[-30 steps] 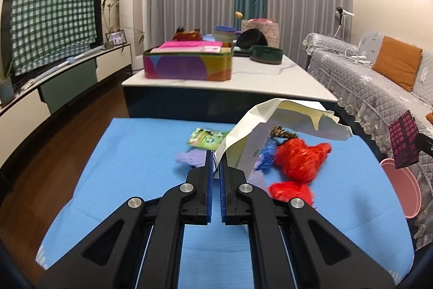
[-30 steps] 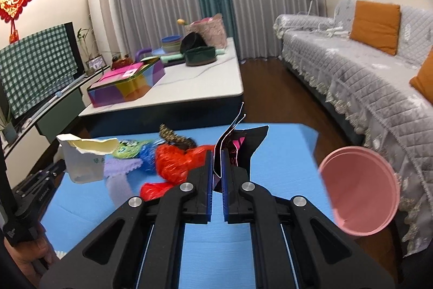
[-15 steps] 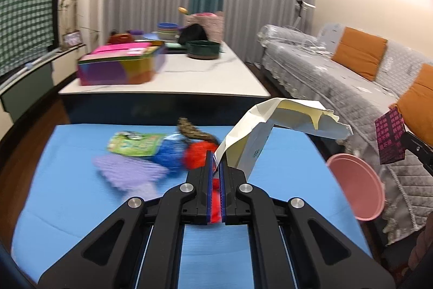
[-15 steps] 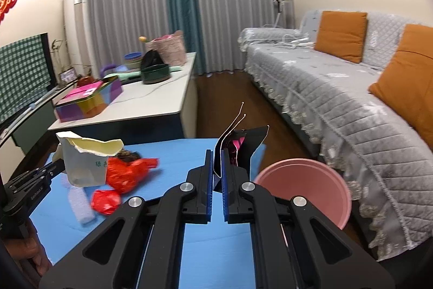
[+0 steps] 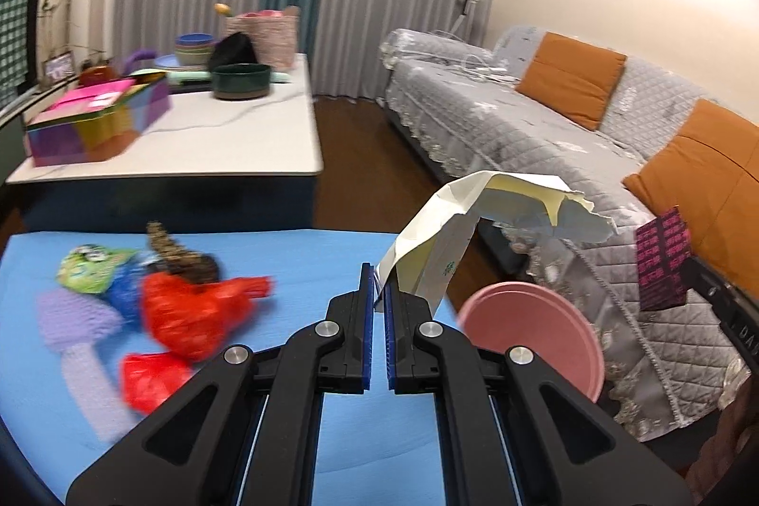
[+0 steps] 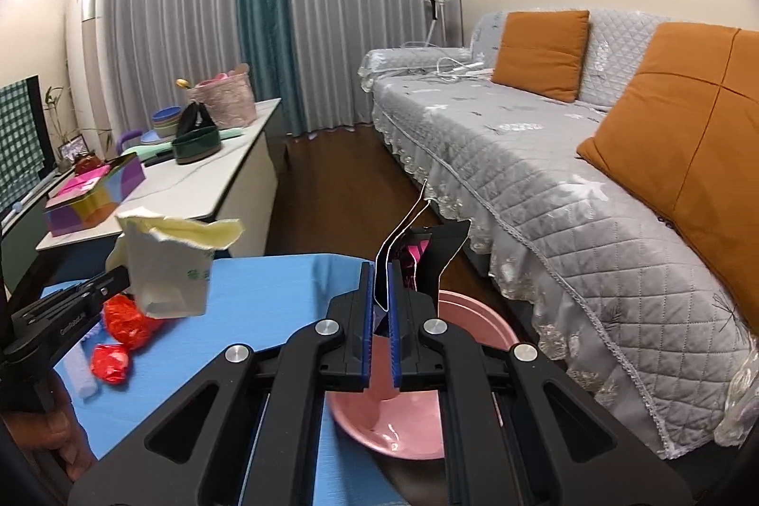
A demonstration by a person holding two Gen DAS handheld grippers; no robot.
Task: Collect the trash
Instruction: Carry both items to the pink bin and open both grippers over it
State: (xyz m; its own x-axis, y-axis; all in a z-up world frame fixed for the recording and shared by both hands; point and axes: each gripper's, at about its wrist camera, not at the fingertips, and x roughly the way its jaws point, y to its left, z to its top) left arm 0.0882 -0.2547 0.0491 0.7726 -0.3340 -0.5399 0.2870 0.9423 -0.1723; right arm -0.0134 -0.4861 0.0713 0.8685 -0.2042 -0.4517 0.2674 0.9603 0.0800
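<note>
My left gripper (image 5: 378,288) is shut on a torn white paper cup (image 5: 455,231), held in the air over the right end of the blue table (image 5: 303,264), near the pink basin (image 5: 536,330). The same paper cup (image 6: 166,269) shows at the left of the right wrist view. My right gripper (image 6: 379,292) is shut on a black and pink wrapper (image 6: 427,254), directly above the pink basin (image 6: 469,316). Red plastic bags (image 5: 189,316), a purple piece (image 5: 76,321), a green packet (image 5: 85,264) and a brown scrap (image 5: 180,254) lie on the table's left part.
A grey quilted sofa (image 6: 545,155) with orange cushions (image 6: 541,50) runs along the right. A white coffee table (image 5: 189,141) behind the blue one carries a colourful box (image 5: 95,122), bowls and a basket. Dark wood floor (image 6: 341,183) separates the tables from the sofa.
Both grippers swung to the right with their loads. The trash pile slid to the left of the left wrist view, and the pink basin came under the right gripper.
</note>
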